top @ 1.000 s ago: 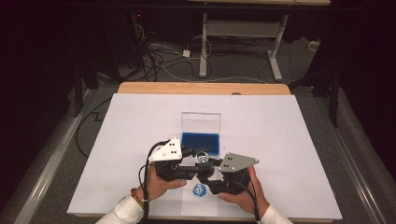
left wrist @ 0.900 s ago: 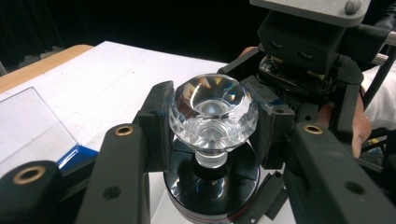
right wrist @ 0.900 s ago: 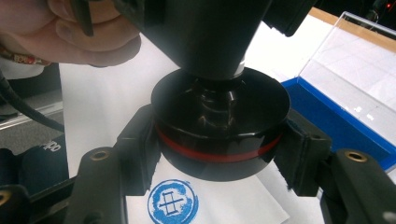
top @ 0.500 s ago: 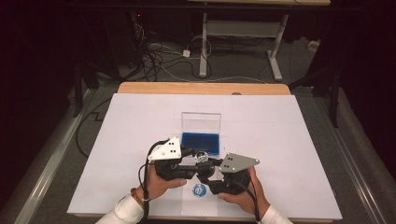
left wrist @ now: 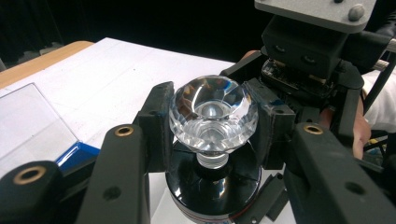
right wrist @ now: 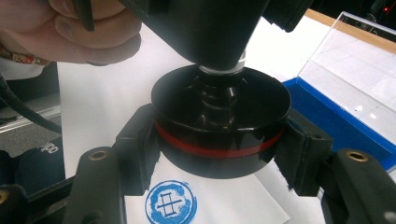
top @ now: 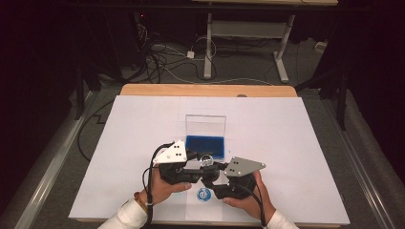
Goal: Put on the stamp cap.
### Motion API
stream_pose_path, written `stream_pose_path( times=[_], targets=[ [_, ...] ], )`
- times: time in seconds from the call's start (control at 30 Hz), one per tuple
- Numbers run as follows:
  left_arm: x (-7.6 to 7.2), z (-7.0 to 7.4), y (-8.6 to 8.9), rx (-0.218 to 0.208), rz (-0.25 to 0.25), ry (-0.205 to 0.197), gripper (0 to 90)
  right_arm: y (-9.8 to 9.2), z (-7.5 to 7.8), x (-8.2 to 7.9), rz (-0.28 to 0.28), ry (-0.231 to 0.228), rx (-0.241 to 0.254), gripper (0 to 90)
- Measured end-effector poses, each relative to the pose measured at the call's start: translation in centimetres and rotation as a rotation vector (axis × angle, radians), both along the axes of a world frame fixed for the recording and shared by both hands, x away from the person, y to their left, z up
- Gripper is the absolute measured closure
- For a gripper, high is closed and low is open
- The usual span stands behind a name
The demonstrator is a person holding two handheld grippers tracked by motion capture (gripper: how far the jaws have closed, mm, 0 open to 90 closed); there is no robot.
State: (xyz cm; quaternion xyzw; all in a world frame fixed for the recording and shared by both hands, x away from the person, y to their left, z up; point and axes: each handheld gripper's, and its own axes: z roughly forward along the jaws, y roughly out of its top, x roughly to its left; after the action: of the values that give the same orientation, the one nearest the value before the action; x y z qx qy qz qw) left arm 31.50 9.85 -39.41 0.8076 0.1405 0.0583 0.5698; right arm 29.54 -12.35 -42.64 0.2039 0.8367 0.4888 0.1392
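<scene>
We found the white tabletop (top: 296,143) bare toward its left, right and far edges; only the open blue ink-pad case (top: 205,140) blocked the middle, just beyond our grippers.

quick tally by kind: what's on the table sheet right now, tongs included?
Tongs: 2 (left tongs, right tongs)
Stamp, crystal knob on a black base: 1 (stamp)
Ink pad case, blue tray with clear lid open: 1 (ink pad case)
Blue stamped mark on the paper: 1 (stamped mark)
Total: 5
</scene>
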Motion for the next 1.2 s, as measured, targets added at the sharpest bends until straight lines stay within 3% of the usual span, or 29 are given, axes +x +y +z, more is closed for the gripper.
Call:
stream_pose_path(
  times=[0.5,1.0,1.2],
  targets=[
    [-0.07,-0.03,-0.15,0.005,-0.005,0.003,54.2,0.22,-0.29,-0.18,-0.013,-0.026,-0.021,37.3],
    [-0.27,0.12,0.02,0.007,-0.024,-0.005,54.2,0.21,-0.57,-0.03,-0.049,-0.024,-0.04,24.4],
    [-0.28,0.33,0.25,-0.001,-0.022,-0.007,54.2,0.19,-0.75,0.1,-0.048,-0.017,-0.06,24.3]
  ],
)
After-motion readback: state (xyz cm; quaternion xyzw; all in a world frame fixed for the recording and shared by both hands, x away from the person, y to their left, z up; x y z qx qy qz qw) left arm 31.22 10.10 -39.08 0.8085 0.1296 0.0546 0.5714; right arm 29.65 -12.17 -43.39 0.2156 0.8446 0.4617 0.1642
